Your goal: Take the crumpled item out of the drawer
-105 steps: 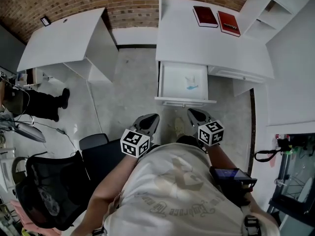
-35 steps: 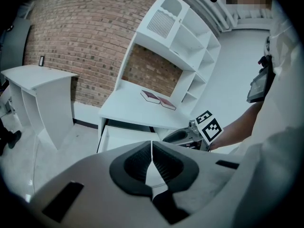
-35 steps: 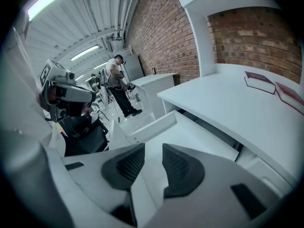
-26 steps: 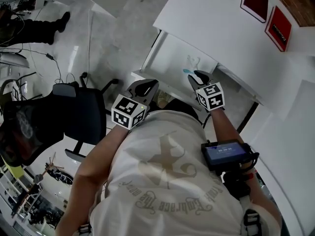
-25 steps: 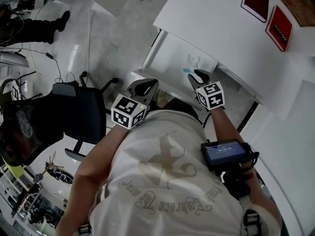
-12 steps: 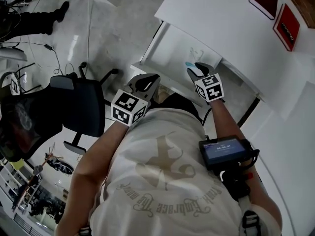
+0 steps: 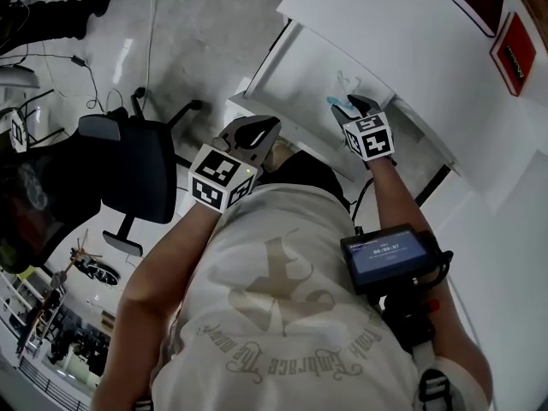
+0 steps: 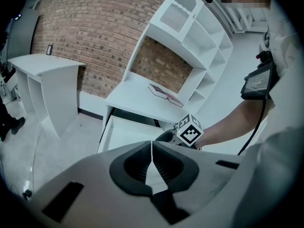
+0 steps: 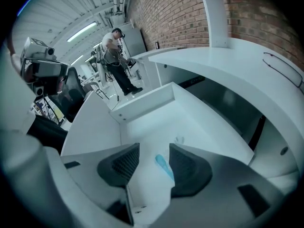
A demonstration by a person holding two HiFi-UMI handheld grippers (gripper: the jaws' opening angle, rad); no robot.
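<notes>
Crumpled item (image 9: 164,168) apparently between right jaws

Drawer (image 9: 142,103) smooth matt white; wall (image 9: 166,13) rough brick.

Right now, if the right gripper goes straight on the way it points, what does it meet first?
Probably the crumpled item with the blue strip on the drawer floor. The right gripper has just been opening its jaws, which frame it untouched; depth unclear.

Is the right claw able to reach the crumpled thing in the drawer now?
Probably yes. The right claw, its jaws just opened, hangs over the open white drawer, with the crumpled white-and-blue item showing between them and nothing covering it.
</notes>
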